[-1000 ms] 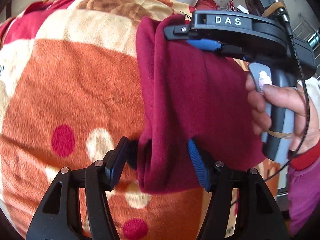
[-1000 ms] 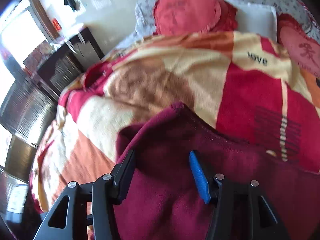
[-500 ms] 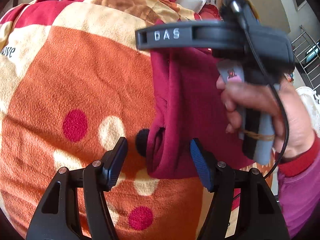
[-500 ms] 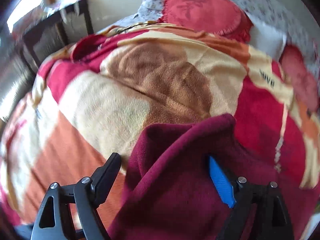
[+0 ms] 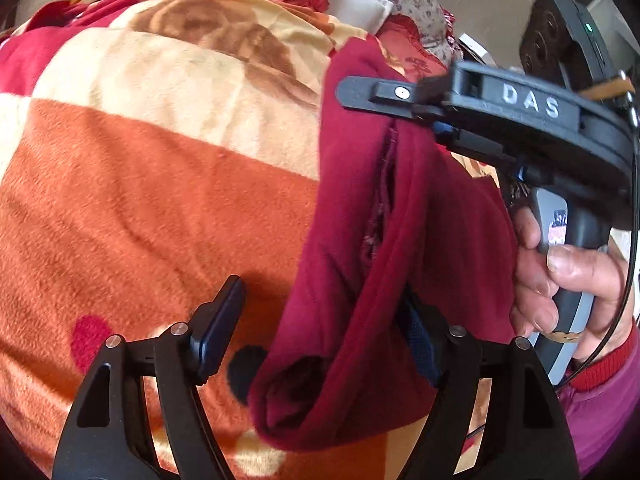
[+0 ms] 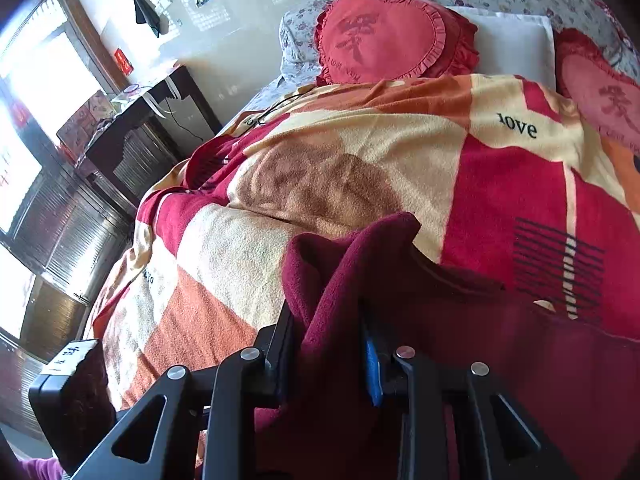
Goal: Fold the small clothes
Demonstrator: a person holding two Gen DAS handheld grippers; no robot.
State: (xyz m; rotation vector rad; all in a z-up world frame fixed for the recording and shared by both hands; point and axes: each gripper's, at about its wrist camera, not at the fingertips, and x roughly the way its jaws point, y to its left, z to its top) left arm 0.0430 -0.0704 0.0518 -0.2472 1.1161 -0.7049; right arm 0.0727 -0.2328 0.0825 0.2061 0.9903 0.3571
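One maroon garment [image 5: 404,216]: right gripper [image 6: 326,344] clamps it, left gripper [image 5: 320,328] gapes.

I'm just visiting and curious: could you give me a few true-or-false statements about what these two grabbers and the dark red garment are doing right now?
1. The right gripper has its jaws shut on the maroon garment. True.
2. The left gripper is clamped tight. False: its jaws stand wide open around the cloth.
3. The garment hangs over a bare wooden floor. False: it is over a patterned fleece blanket.
4. A heart-shaped red cushion sits beyond the blanket. True.
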